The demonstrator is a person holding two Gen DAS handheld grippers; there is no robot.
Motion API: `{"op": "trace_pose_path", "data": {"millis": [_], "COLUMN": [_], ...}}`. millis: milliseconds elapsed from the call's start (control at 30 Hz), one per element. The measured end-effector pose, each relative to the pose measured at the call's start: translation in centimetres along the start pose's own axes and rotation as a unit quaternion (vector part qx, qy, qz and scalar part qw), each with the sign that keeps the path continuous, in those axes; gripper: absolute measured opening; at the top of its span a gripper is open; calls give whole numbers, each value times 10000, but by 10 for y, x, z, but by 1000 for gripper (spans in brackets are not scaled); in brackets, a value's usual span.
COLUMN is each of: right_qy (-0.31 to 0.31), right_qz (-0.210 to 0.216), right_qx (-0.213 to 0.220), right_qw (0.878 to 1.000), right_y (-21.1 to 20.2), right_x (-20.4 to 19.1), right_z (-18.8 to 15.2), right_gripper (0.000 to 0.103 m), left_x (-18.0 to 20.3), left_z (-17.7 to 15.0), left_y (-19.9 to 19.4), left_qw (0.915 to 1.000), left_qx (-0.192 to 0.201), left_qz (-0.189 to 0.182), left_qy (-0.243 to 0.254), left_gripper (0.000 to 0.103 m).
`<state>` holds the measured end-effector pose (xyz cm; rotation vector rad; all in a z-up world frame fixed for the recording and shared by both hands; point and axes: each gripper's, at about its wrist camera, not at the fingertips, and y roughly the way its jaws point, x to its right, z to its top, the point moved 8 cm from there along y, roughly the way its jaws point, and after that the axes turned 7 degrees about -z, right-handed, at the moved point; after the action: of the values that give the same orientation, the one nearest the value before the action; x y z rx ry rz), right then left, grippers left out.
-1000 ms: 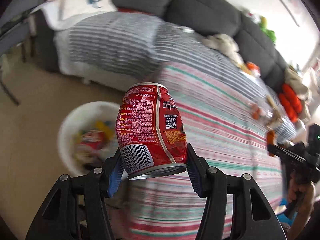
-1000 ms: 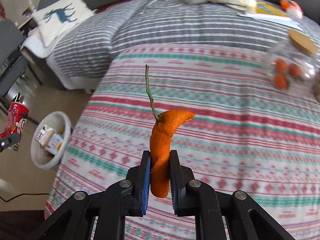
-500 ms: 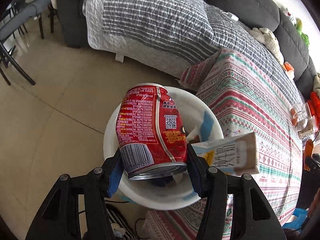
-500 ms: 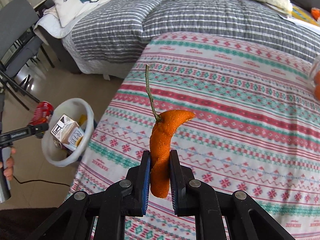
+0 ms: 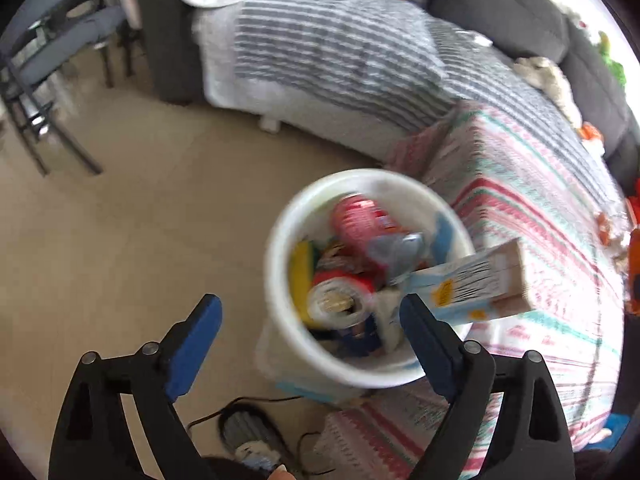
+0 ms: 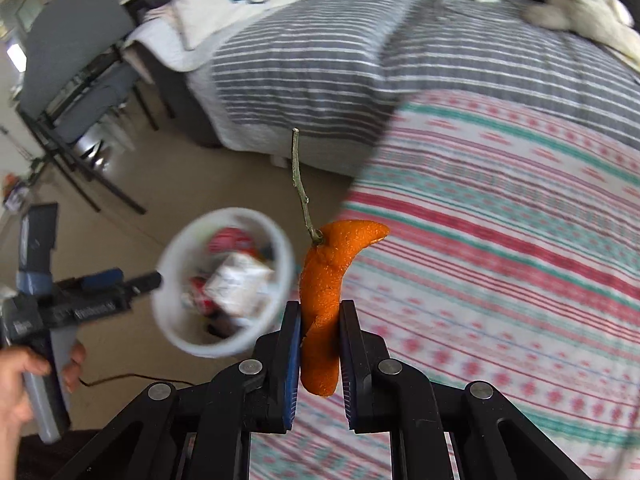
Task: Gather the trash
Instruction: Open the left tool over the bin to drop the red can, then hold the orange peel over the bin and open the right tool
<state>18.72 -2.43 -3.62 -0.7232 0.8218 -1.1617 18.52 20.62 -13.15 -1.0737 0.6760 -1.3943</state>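
left wrist view looks steeply down, close over the white bin (image 5: 280, 280); right wrist view shares that bin (image 6: 172, 332), from farther off.

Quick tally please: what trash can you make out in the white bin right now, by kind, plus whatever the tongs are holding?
Red cans in the white bin: 2 ()
Cartons: 1
Orange peel with stem, clamped in the right tongs: 1
Left tongs, open and holding nothing: 0
Total: 4; the rest is too blurred.

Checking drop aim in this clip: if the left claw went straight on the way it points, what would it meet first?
Probably the white bin: its near rim and the trash inside sit between the open left claw's fingers, with the red can lying in there. Motion blur leaves depth uncertain.
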Motion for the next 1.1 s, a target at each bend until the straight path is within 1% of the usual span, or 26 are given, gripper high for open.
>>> {"op": "trace_pose_path", "data": {"millis": [67,133,267,333,400,500,633,667,733,767,800,833,867,1000,1067,1100], "right_qy": [-147,-319,-548,-609,-605,-496,-402,-384,-295,-248,-193,-128,-58,-41,-21,-7], "right_qz": [147,263,325,351,296,257,250,259,306,337,385,406,394,309,260,236], "right_qx": [-8,-45,-197,-342,-497,-719,-866,-888,-939,-955,-963,-941,-868,-670,-491,-417], "right_qw": [9998,9991,9978,9969,9965,9958,9951,9950,9947,9945,9944,9947,9954,9973,9985,9988], "right_y": [7,19,50,71,88,117,136,139,144,144,143,141,135,108,86,76], "right_x": [-32,-62,-108,-127,-133,-139,-145,-146,-148,-148,-147,-146,-143,-131,-120,-114], "right_z": [10,20,30,30,28,23,20,20,21,21,22,23,24,28,27,26], "right_gripper": [15,15,15,15,15,15,16,19,21,33,42,56,59,59,69,71], "left_x": [-15,-26,-40,-44,-50,-58,-64,-65,-66,-68,-68,-69,-69,-62,-53,-48], "left_z": [-6,-13,-23,-25,-26,-25,-26,-26,-27,-27,-28,-28,-29,-30,-32,-33], "left_y": [-8,-15,-31,-35,-39,-40,-40,-39,-38,-39,-40,-39,-40,-42,-45,-46], "left_qw": [9998,9996,9988,9981,9974,9976,9977,9977,9977,9977,9977,9976,9976,9975,9972,9970], "left_qx": [-3,4,26,64,100,124,86,77,62,65,69,72,80,126,205,237], "left_qz": [186,254,459,559,654,632,643,653,655,655,662,671,672,667,664,657], "left_qy": [-79,-77,175,253,270,235,194,178,150,133,124,118,118,191,282,337], "left_gripper": [93,94,100,100,100,100,100,100,100,100,100,100,100,100,100,100]}}
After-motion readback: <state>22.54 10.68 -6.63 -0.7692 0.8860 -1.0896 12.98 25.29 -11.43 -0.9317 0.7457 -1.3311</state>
